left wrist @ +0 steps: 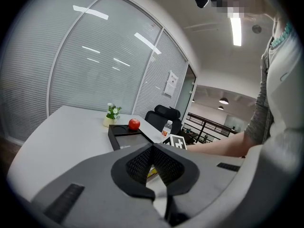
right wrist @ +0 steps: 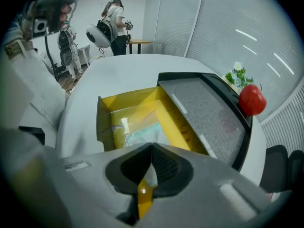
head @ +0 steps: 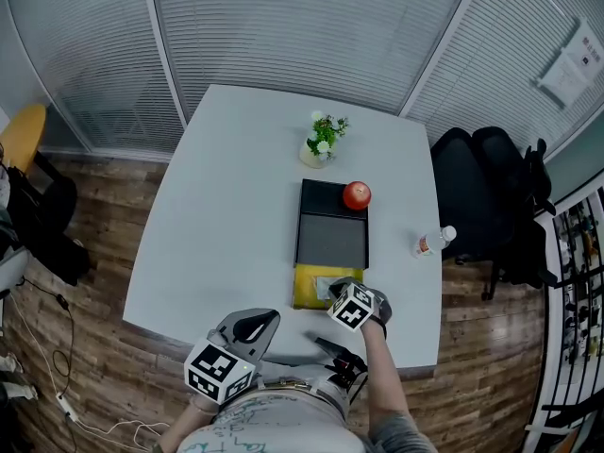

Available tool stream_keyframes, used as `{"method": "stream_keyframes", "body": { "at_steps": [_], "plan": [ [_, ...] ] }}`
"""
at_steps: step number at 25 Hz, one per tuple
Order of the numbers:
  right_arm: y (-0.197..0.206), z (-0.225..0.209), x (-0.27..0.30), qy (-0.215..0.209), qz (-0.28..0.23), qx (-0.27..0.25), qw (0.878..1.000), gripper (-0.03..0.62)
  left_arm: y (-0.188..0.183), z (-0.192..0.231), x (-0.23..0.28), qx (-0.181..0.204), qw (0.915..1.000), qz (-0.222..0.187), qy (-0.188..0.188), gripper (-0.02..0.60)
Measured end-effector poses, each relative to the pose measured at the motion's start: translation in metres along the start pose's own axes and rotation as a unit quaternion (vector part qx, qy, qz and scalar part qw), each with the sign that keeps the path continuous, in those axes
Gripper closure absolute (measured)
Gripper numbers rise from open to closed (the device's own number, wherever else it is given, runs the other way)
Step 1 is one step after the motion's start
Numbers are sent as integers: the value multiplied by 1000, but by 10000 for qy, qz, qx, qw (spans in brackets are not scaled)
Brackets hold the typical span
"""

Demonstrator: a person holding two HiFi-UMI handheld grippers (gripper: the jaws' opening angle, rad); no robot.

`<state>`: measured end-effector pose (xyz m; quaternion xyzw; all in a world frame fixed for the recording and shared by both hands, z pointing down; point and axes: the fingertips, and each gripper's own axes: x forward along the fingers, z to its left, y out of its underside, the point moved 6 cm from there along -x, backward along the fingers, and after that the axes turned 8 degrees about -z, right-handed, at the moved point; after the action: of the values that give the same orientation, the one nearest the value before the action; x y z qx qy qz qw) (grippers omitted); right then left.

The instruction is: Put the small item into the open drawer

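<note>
yellow drawer (right wrist: 172,114) is sitting under my right gripper (right wrist: 151,147); its fingers (right wrist: 165,166) are pressing together, holding nothing; my left gripper (left wrist: 153,147) is doing likewise.

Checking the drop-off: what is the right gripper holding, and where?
Cannot be told: right gripper is shut at the pale packet in the yellow drawer.

1. On counter (head: 226,215), central: tray (head: 330,242).
2. On tray's far right corner: apple (head: 357,194).
3. Behind tray: potted plant (head: 324,140).
4. Right of tray, apart: bottle (head: 432,243).
5. Just before tray's near edge: open drawer (head: 307,288), packet (right wrist: 140,132) inside.
</note>
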<state>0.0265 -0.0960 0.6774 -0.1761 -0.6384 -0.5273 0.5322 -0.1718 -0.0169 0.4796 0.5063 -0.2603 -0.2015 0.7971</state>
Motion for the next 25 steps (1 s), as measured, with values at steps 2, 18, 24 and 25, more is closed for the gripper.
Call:
{"method": "stream_keyframes", "body": {
  "at_steps": [2, 18, 24, 25],
  "plan": [
    [-2, 1, 1, 47, 11, 30, 10000, 589, -1, 2, -2, -33, 10000, -20, 5, 584],
    [-5, -5, 14, -57, 343, 536, 9980, 591, -1, 5, 2, -86, 9994, -3, 321, 584],
    [-12, -8, 19, -325, 661, 571, 9956, 597, -2, 8, 9, -107, 9988, 63, 478, 584],
    [-12, -9, 20, -357, 707, 589, 9951, 597, -2, 8, 11, -95, 9986, 77, 509, 584]
  ]
}}
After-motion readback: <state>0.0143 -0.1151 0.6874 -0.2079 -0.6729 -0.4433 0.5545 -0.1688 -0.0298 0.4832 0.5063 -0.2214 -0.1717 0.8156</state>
